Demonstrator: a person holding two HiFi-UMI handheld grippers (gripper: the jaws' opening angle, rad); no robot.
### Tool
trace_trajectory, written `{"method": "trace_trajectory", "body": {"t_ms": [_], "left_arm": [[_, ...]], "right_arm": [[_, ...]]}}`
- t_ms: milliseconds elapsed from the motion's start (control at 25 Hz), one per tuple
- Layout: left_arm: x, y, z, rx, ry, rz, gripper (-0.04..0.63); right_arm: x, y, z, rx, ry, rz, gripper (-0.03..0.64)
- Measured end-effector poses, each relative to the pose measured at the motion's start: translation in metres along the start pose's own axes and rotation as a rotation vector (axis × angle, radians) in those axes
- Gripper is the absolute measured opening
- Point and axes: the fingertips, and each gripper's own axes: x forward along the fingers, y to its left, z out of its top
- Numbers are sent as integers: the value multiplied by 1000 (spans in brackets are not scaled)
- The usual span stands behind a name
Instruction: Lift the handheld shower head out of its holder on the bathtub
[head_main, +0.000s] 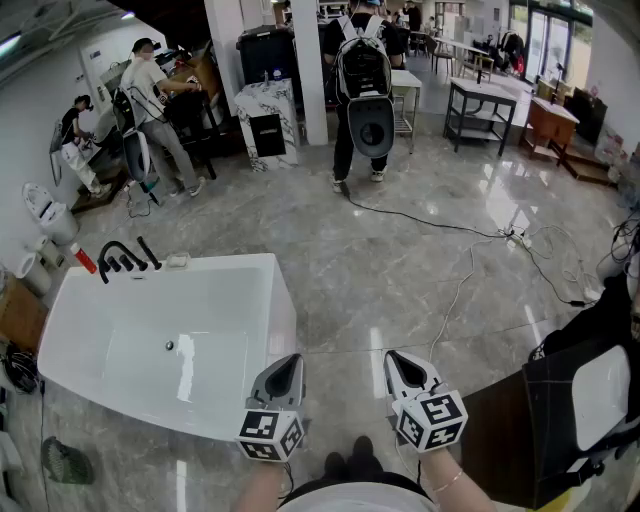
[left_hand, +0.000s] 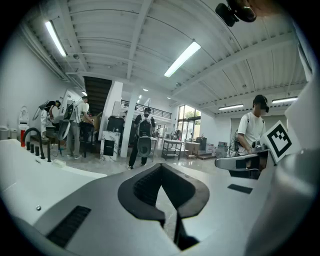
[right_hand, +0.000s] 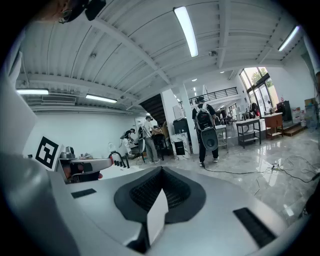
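Open floor right of bathtub

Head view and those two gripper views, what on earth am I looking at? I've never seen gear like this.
A person holds a two-jaw tool in each hand: the left gripper and right gripper. The head view comes from a camera on the person's head, looking down. The other two come from cameras riding on the grippers, looking along their jaws. Both are shut and empty. On the floor to the left stands a white bathtub with black tap fittings at its far end; neither gripper touches it.
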Motion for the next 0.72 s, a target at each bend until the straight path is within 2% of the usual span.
{"method": "trace_trajectory", "body": {"t_ms": [120,320,520,720], "left_arm": [[9,6,11,0,4,1,19],[19,-2,8,-3,31,0,20],[41,-8,24,14,19,8,19],[62,-16,24,18,13,31,19]], "right_arm": [[11,-1,11,3,3,3,4],[12,-14,13,40,11,13,5],[23,-30,31,52,-7,42,6],[32,-50,42,39,-32,65,6]]}}
